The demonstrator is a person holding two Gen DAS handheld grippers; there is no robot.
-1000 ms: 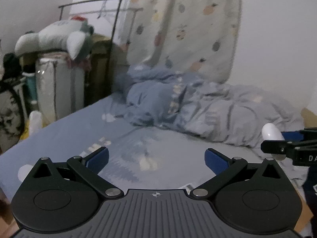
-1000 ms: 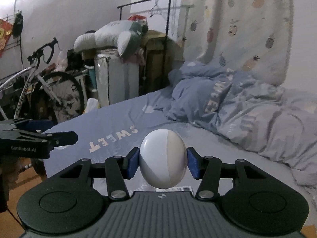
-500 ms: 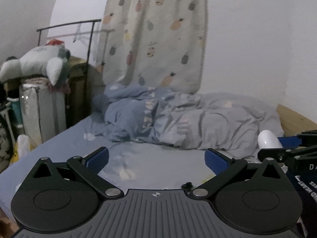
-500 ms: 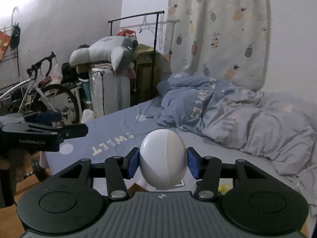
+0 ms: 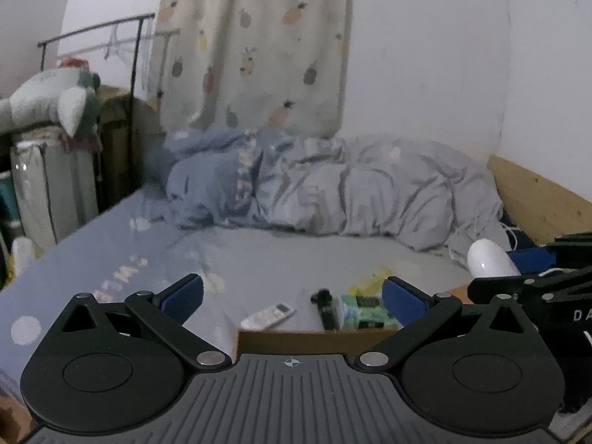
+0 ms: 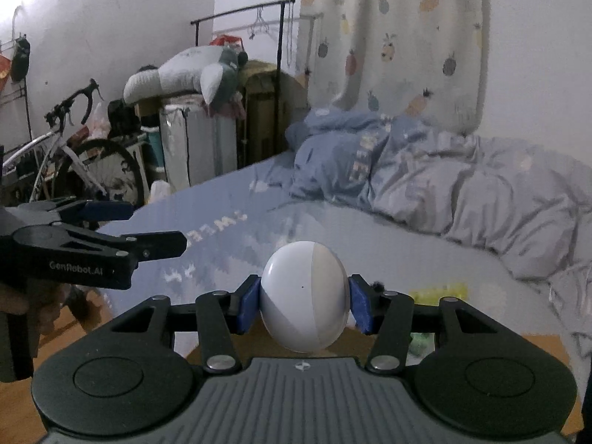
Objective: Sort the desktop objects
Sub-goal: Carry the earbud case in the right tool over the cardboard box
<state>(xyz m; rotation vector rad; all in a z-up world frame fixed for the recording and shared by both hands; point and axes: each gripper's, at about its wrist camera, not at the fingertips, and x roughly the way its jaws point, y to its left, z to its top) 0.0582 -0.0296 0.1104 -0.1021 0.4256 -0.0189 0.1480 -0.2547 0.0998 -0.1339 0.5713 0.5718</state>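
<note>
My right gripper (image 6: 304, 305) is shut on a white and grey egg-shaped object (image 6: 304, 301), held in the air above a brown desktop edge (image 6: 229, 351). The egg also shows at the right of the left wrist view (image 5: 488, 259), in the right gripper (image 5: 518, 277). My left gripper (image 5: 292, 296) is open and empty, and it shows at the left of the right wrist view (image 6: 111, 236). Past its fingers lie a white remote control (image 5: 268, 315), a small black object (image 5: 325, 307) and a green pack (image 5: 364, 309).
A bed with a blue sheet (image 5: 111, 251) and a rumpled grey-blue duvet (image 5: 333, 188) fills the background. A wooden headboard (image 5: 540, 203) stands at the right. A bicycle (image 6: 74, 162), a plush toy (image 6: 192, 74) and storage stand at the left. A yellow item (image 6: 438, 292) lies ahead.
Both views have tilted down and turned right. The desk edge with the remote, black object and green pack has come into the left wrist view. The right gripper still holds the egg.
</note>
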